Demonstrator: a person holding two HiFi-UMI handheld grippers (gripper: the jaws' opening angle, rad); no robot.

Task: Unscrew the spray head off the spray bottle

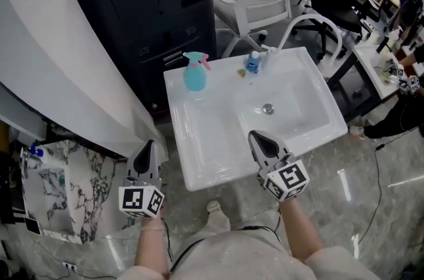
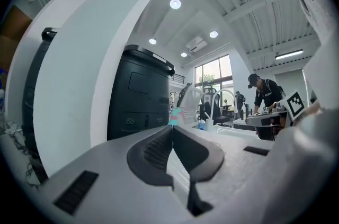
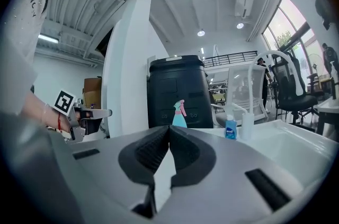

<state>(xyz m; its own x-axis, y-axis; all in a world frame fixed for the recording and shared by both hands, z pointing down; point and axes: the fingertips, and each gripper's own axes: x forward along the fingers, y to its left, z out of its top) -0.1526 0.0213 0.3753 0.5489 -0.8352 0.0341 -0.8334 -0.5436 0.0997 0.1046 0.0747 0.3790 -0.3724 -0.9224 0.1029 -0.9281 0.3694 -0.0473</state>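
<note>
Both hand-held grippers are clenched and empty: the left hand-held gripper hangs just off the near left corner of the white sink, the right hand-held gripper over its near edge. The teal spray bottle, its spray head on, stands upright at the sink's far left corner, well apart from both.

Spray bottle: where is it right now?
Head view: the spray bottle stands upright on the far-left corner of the sink, in front of the black cabinet, left of the small blue bottle.
</note>
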